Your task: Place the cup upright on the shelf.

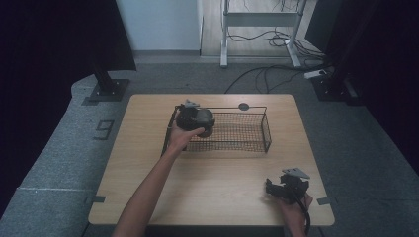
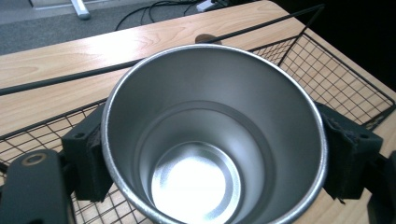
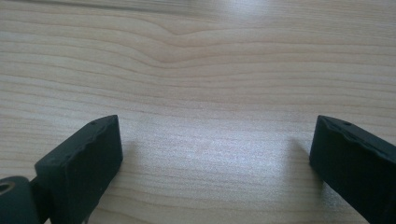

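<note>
A shiny steel cup [image 2: 212, 140], empty and seen from its open mouth, sits between the pads of my left gripper [image 2: 212, 156], which is shut on it at both sides. In the high view the left gripper [image 1: 201, 123] hangs over the left end of a black wire basket [image 1: 247, 148]. The basket's mesh [image 2: 336, 79] lies just under and behind the cup. My right gripper [image 1: 272, 187] rests low near the table's front right corner. Its jaws [image 3: 215, 158] stand wide open over bare wood, with nothing between them.
The wooden table [image 1: 222, 192] has a round cable hole [image 1: 243, 106] just behind the basket. Beyond the table are a black stand base [image 1: 106, 91], desk legs and cables on the grey floor.
</note>
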